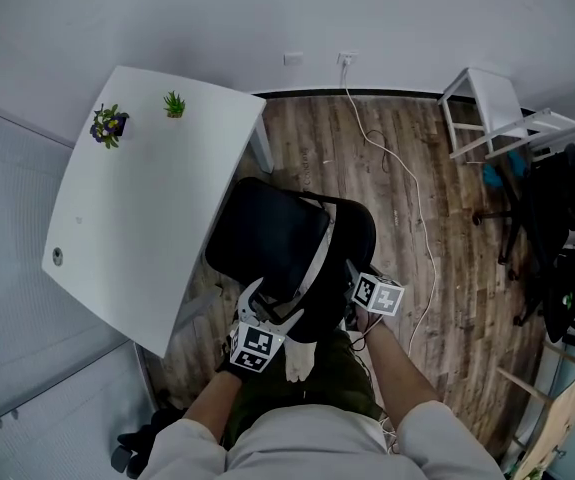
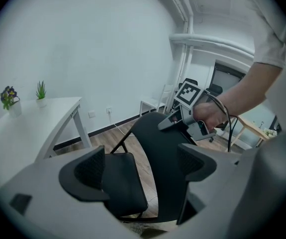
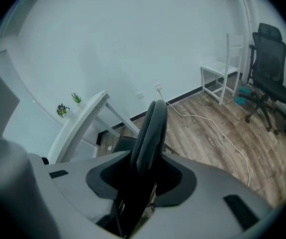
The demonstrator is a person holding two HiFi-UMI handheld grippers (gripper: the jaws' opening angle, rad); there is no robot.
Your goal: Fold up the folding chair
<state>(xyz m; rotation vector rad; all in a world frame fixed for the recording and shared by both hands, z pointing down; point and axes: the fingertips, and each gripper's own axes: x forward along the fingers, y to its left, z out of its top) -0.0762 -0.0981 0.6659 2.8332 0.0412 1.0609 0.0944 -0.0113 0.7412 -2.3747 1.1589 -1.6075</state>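
Observation:
The black folding chair (image 1: 272, 236) stands unfolded beside the white table, its seat towards the table and its backrest (image 1: 339, 268) nearest me. My right gripper (image 1: 363, 306) sits on the backrest's top right edge. In the right gripper view the backrest (image 3: 150, 128) runs edge-on between the jaws of the right gripper (image 3: 143, 176), which is shut on it. My left gripper (image 1: 264, 313) is at the backrest's left side. In the left gripper view the left gripper (image 2: 140, 171) stands wide open, with seat (image 2: 118, 183) and backrest (image 2: 165, 153) showing between its pads, untouched.
A white table (image 1: 137, 198) with two small potted plants (image 1: 109, 125) (image 1: 174, 104) stands left of the chair. A white cable (image 1: 422, 228) trails over the wood floor. At the right are a white stool (image 1: 487, 108) and a black office chair (image 1: 557, 228).

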